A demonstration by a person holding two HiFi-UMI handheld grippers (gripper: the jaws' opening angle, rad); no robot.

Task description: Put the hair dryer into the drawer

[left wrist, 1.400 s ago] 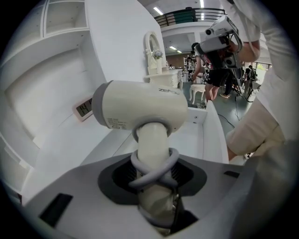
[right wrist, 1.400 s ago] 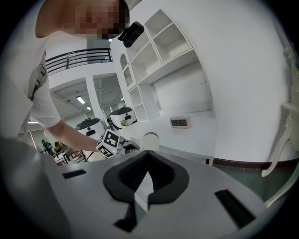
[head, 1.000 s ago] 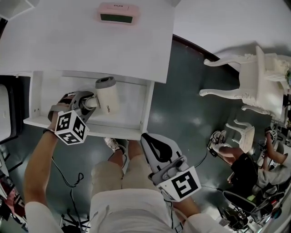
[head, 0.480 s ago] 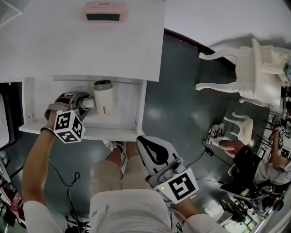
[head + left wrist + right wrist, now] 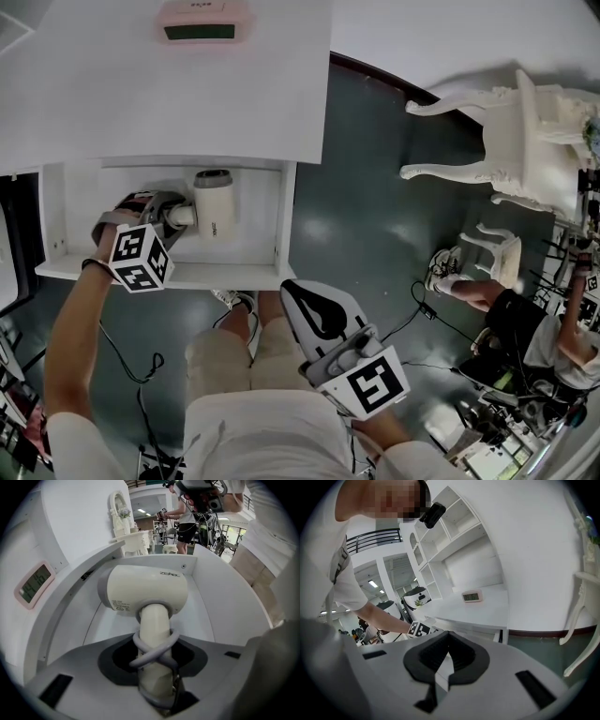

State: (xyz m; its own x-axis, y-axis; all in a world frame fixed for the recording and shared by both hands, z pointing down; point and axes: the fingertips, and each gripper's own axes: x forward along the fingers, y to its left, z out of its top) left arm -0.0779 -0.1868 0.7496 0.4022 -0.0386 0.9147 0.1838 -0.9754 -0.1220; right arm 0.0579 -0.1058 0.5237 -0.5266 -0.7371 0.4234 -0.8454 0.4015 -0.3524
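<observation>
The hair dryer (image 5: 216, 202) is inside the open drawer (image 5: 112, 273) under the table (image 5: 141, 94). The left hand-held gripper (image 5: 178, 216) clamps its cord-wrapped handle. The right hand-held gripper (image 5: 292, 293), jaws together and empty, is held apart from the drawer.

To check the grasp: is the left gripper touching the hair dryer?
Touching. In the left gripper view, the left gripper is clamped on the cord-wrapped handle of the hair dryer.
</observation>
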